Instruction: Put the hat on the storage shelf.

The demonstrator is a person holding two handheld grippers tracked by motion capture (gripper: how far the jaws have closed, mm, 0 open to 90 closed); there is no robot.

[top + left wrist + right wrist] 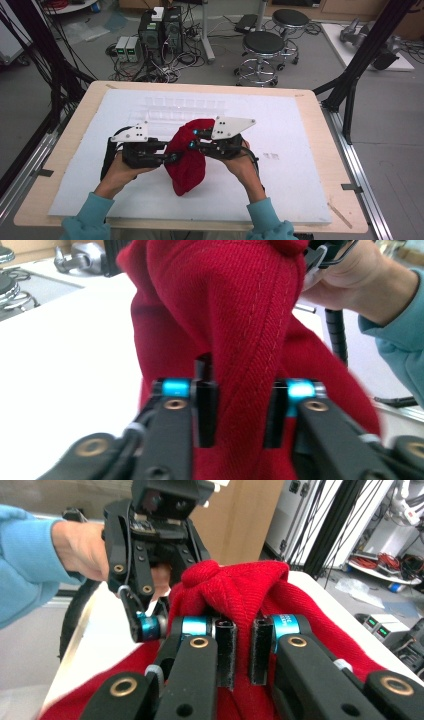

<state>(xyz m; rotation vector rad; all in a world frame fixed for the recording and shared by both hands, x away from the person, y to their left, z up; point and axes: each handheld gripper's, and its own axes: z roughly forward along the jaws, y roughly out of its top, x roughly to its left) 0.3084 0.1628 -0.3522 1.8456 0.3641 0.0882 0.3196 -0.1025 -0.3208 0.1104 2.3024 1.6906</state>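
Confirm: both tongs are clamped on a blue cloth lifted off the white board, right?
Not quite: the cloth is red, not blue. The high view shows it bunched between the left tongs and the right tongs over the white board, and each gripper view shows red fabric pinched between its own jaws. The rest stands.

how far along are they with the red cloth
Done: both tongs have a pinch on the red cloth, the left tongs on a thick fold, the right tongs on another fold. In hand: the cloth is held bunched above the white board. Left: it is still crumpled, neither spread nor folded flat.
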